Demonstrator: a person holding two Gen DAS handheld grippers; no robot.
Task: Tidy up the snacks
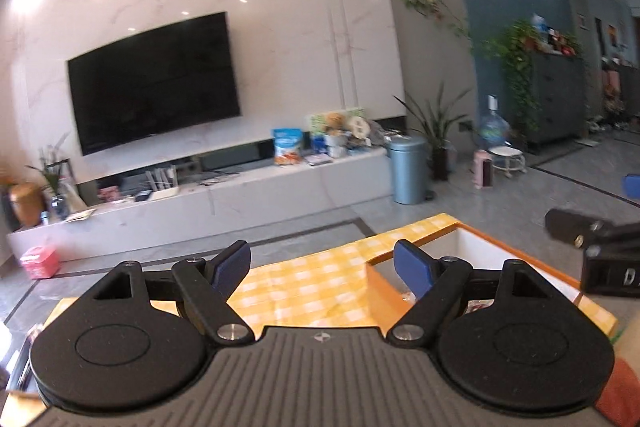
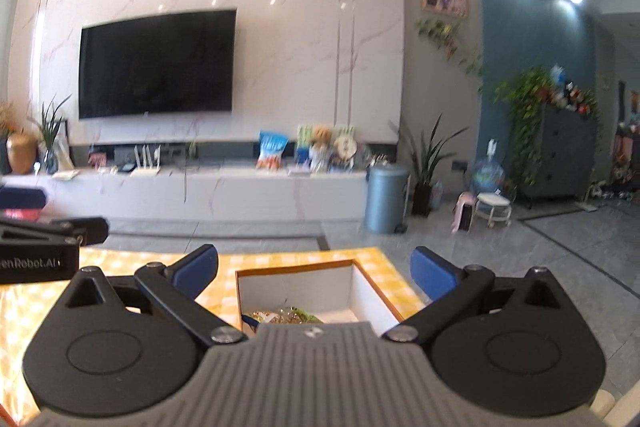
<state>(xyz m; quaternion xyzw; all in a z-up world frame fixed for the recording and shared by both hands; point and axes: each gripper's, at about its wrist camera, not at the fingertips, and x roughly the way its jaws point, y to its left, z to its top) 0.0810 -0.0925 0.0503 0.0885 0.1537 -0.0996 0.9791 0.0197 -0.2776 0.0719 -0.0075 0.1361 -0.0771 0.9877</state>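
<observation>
**Me:** I have both grippers up and looking across the room rather than down. The left gripper (image 1: 322, 267) has its fingers (image 1: 232, 263) spread wide with nothing between them. The right gripper (image 2: 314, 269) is the same: wide apart, empty.

**Colleague:** Where are the snacks?

**Me:** In the box (image 2: 368, 291), an open one with white inner walls and an orange rim, sitting on the surface with the yellow checked cloth (image 1: 312, 287). From the right wrist camera I see a few crinkly packets (image 2: 284, 315) at the bottom of it, mostly hidden behind the gripper body. From the left wrist camera the box (image 1: 480, 247) lies to the right of my fingers, and I cannot make out its contents.

**Colleague:** How do you expect those packets to handle?

**Me:** Light, I judge, and soft. The wrappers look shiny, so probably slippery, and they would crumple rather than resist. If there is anything brittle inside, a hard squeeze could crush it.

**Colleague:** So where would you take hold?

**Me:** At a sealed edge or a corner of the wrapper, where the film is flat and doubled, not across the puffed middle. The box walls are close, so I would come in from above with the fingers narrower than they stand now, to keep from catching the rim.

**Colleague:** And the box itself?

**Me:** Stiff card by the look of it, light enough to slide on the cloth if I bump it.
</observation>
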